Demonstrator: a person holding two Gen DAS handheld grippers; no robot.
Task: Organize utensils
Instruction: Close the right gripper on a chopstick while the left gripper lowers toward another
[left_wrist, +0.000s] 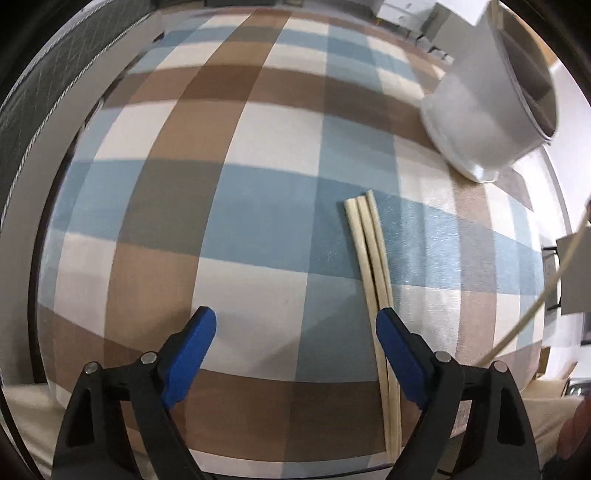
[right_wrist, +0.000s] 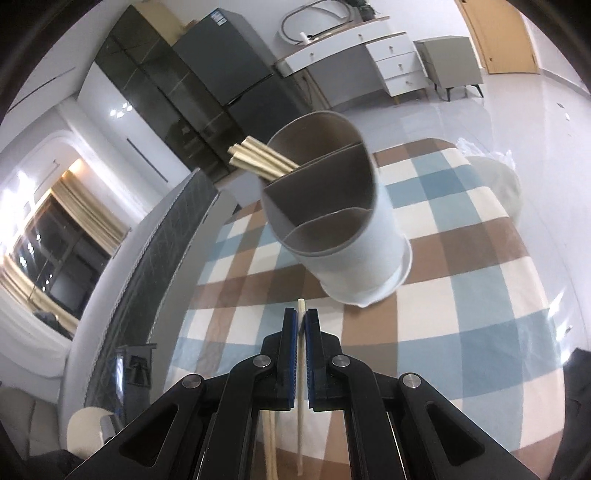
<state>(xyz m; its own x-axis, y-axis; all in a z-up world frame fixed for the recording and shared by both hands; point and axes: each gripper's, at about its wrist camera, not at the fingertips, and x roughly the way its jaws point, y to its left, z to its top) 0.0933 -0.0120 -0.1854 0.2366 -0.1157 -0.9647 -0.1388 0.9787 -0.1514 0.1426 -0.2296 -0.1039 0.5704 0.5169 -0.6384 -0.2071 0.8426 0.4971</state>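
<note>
Three cream chopsticks (left_wrist: 373, 277) lie side by side on the checked tablecloth (left_wrist: 221, 206). My left gripper (left_wrist: 295, 325) points down at the cloth, open, and the chopsticks run along the inner side of its right finger (left_wrist: 399, 354); no pad presses on them. A white divided utensil holder (left_wrist: 487, 110) stands at the upper right. In the right wrist view the holder (right_wrist: 343, 229) has several chopsticks (right_wrist: 258, 158) in its far compartment. My right gripper (right_wrist: 301, 317) is shut on a single chopstick (right_wrist: 301, 406), its tip just short of the holder's base.
A dark quilted panel (right_wrist: 155, 258) leans along the table's left edge. Beyond the far table edge sits a pale round seat (right_wrist: 498, 181). Behind it are a fridge (right_wrist: 229, 62), white drawers (right_wrist: 391, 62) and a grey cabinet (right_wrist: 447, 62).
</note>
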